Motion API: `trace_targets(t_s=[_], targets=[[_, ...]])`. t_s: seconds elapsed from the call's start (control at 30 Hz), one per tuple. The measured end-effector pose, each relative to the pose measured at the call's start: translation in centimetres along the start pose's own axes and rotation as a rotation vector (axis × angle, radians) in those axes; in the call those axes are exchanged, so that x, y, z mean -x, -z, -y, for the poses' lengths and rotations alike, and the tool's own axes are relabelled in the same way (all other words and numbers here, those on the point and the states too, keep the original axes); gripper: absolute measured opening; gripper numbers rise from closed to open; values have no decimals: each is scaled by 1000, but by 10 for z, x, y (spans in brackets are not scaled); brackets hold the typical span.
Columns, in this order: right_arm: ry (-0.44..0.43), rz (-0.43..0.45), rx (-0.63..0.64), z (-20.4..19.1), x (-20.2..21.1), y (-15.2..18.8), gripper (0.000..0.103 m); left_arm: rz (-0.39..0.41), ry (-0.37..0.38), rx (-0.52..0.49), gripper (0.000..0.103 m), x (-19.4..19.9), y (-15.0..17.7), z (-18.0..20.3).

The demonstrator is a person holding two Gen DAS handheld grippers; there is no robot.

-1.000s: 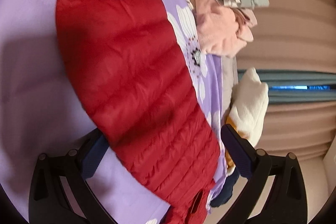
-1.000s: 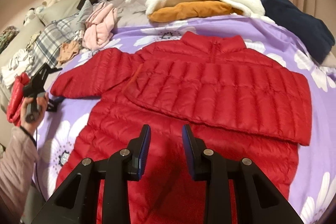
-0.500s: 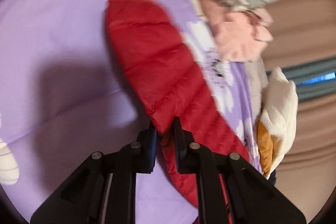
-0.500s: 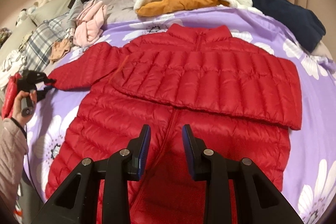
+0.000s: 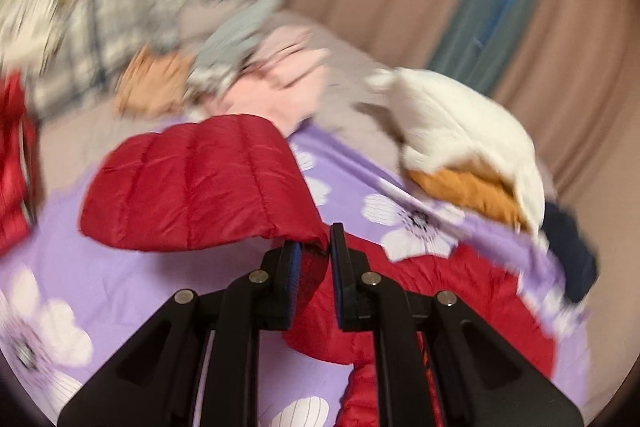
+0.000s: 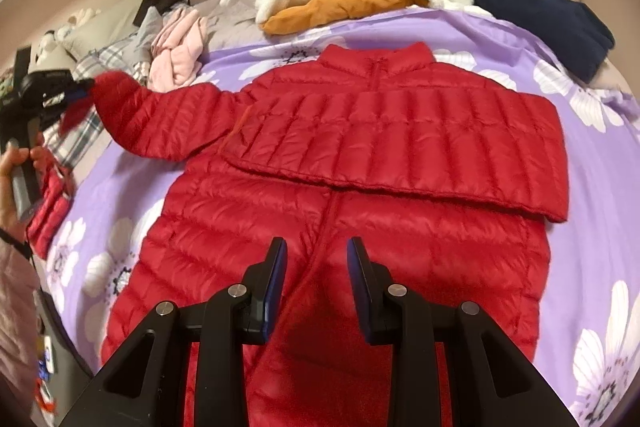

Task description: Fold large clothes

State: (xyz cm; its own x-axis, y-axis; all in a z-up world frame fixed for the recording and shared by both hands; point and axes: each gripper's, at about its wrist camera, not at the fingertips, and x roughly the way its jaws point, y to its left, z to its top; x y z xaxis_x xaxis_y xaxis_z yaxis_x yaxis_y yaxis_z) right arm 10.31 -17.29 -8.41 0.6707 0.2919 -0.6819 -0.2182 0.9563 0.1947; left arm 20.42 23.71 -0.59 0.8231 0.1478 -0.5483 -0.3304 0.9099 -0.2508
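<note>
Now that the left gripper (image 5: pixel 311 255) has closed on the cuff of the sleeve (image 5: pixel 200 183), which a second ago lay flat on the bedsheet (image 5: pixel 140 279) between its wide-open fingers, the sleeve rises off the bed and bends ahead of the tool. The blur in the left wrist view suggests a fast swing. Half a second ago the fingers were just nipping the fabric; now they are nearly together with a fold of red cloth pinched between them.

The right gripper (image 6: pixel 316 279) has barely shifted; it hovers low above the lower front of the jacket (image 6: pixel 360 163), its fingers parted around the zipper line and holding nothing. From there, the other sleeve already lies folded across the chest, farther ahead.

So the second sleeve fold appears under way: the lifted sleeve (image 6: pixel 160 115), far off to the left of the right tool, likely needs carrying inward over the body.
</note>
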Motion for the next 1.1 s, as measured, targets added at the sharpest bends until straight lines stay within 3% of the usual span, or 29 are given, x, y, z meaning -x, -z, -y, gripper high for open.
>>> trace_targets(t_s=[0.17,0.33,0.53,0.63,0.67,0.73,0.8,0.93,1.1], targets=[[15,31,-55,19,17,7,31,20,27,-354,15,7,45,97],[42,57,-136,45,35,18,31,-56,103,-524,15,-8,103,152],[66,64,-254,80,45,29,31,-227,162,-738,21,-39,175,196],[40,66,-336,95,45,35,34,-350,256,-721,36,-57,192,198],[30,69,-353,97,44,35,36,-387,283,-691,50,-61,194,195],[8,70,-386,102,42,35,40,-410,345,-614,62,-60,191,182],[-42,67,-412,104,34,30,41,-410,360,-561,74,-56,188,166],[-125,51,-424,98,11,14,49,-437,358,-438,77,-45,191,133],[-167,37,-442,89,-23,-10,49,-438,299,-271,79,-19,195,68]])
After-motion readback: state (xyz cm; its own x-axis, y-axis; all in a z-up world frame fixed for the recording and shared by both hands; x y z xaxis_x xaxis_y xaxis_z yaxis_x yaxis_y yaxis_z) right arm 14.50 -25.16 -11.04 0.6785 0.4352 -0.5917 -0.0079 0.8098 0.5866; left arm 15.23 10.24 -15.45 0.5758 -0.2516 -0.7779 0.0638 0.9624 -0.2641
